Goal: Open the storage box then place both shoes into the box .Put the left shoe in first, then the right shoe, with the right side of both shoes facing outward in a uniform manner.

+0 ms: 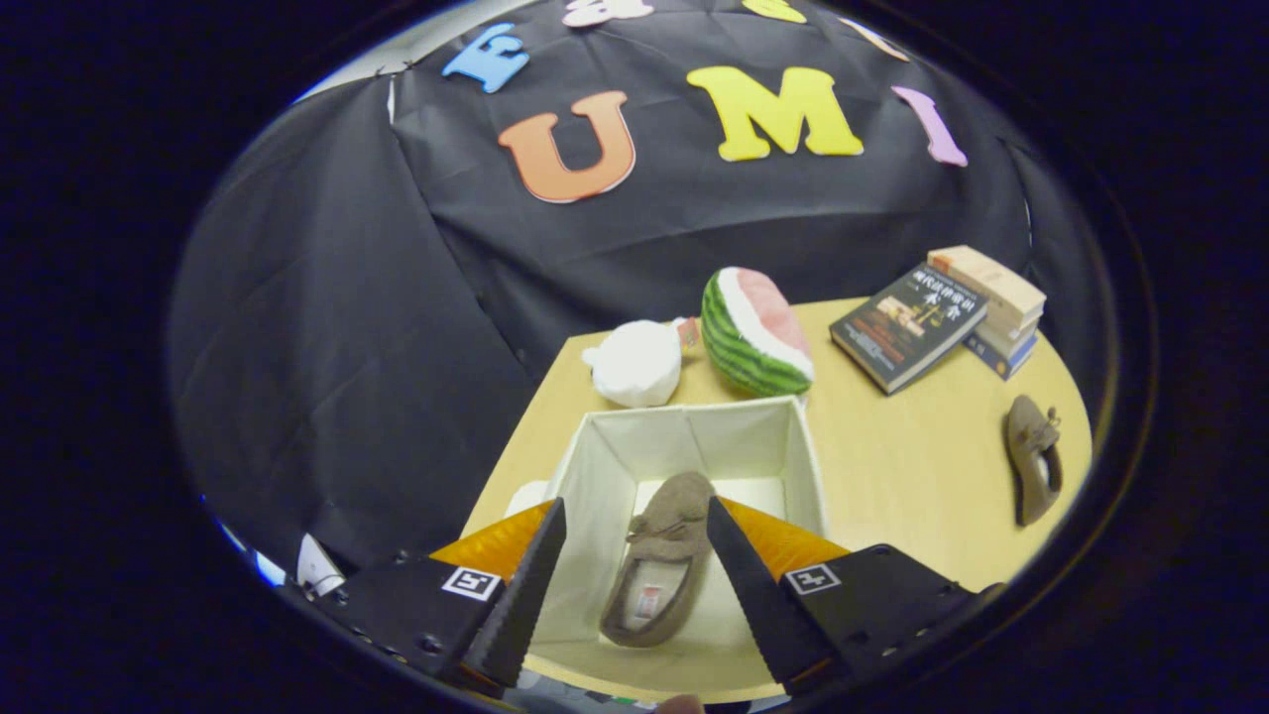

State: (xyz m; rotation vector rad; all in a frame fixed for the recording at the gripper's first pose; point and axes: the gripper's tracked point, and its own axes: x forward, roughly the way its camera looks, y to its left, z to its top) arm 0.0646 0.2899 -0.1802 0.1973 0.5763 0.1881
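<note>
Gripper (634, 565) released above box (805, 466) (shoe (659, 560) inside); second shoe (1033, 458) near books (937, 319).

- Your tool (634, 555) is hanging above the white storage box (805, 466), its two serrated fingers (520, 595) spread wide apart and gripping nothing.
- One brown shoe (659, 565) is lying inside the box, between the fingers as you are seeing it, its opening facing up.
- The second brown shoe (1033, 458) is resting on the wooden surface (902, 446), well apart from the box, off to the right.
- A watermelon slice (755, 332) and a white bundle (636, 362) are sitting just beyond the box's far wall.
- A stack of books (996, 309) is lying farther right, with another book (907, 325) leaning against it.
</note>
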